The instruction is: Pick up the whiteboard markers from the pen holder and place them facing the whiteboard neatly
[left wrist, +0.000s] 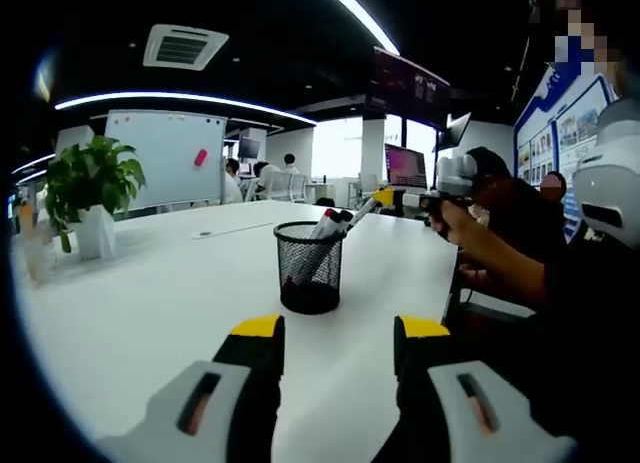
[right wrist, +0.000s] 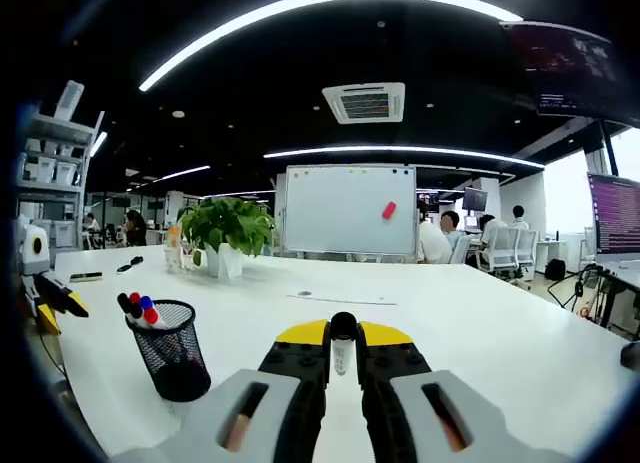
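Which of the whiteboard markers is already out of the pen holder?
The black-capped marker clamped upright in the right gripper. The others, with black, red and blue caps, still stand in the black mesh pen holder on the white table.

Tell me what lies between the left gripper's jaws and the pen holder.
Nothing: in the left gripper view, bare white table runs from the open left gripper to the mesh pen holder.

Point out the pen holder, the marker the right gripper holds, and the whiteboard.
pen holder [left wrist: 309, 273]: left gripper view, mesh wall.
marker [right wrist: 343, 345]: right gripper view, barrel below the black cap, held in the right gripper [right wrist: 343, 335].
whiteboard [right wrist: 345, 215]: right gripper view, bare white face.
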### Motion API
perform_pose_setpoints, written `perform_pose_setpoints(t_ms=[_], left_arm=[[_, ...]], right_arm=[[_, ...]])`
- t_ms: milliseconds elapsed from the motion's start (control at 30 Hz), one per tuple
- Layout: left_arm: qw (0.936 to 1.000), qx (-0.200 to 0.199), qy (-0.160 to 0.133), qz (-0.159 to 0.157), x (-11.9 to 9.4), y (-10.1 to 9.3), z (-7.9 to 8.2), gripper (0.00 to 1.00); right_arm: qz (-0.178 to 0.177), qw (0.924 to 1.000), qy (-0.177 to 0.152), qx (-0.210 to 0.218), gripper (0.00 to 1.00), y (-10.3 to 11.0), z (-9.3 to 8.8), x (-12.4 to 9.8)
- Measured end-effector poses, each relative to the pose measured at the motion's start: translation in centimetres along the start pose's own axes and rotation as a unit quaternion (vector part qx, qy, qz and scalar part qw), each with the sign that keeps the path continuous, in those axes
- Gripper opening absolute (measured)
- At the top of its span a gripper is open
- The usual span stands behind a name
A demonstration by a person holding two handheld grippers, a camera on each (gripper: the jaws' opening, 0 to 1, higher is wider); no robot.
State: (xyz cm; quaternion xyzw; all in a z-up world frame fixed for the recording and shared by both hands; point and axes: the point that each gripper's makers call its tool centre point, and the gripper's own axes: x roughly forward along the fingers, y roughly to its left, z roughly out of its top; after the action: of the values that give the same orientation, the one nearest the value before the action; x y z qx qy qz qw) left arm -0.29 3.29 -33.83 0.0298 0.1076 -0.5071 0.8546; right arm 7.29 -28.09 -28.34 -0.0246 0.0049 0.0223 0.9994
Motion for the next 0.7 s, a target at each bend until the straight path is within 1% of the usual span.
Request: perform_pose_setpoints(t_ms=[200,333,533,700], left_arm=[[1.0000,-0.001,-0.002,0.001,-0.05,0.07,0.03,0.45],[1.0000,-0.002,-0.002,0.001,0.01,0.04,0.00,0.45],[1.0000,-0.003,-0.003,0.002,-0.10,0.16,0.03,0.45],[1.0000,-0.003,-0.001,0.002,-0.08,0.18,-0.07,0.45]], right_arm=[[-0.011,0.9997,-0.003,-0.023,0.13,-0.09,-0.09,0.02],[-0.017,0.9994,-0.006,-0.030,0.13,-0.31,-0.22,0.01],[-0.022,0.9993,-0.020,-0.024,0.13,-0.34,-0.36,-0.29],[-0.023,0.9995,-0.012,-0.017,0.13,-0.39,-0.91,-0.20]])
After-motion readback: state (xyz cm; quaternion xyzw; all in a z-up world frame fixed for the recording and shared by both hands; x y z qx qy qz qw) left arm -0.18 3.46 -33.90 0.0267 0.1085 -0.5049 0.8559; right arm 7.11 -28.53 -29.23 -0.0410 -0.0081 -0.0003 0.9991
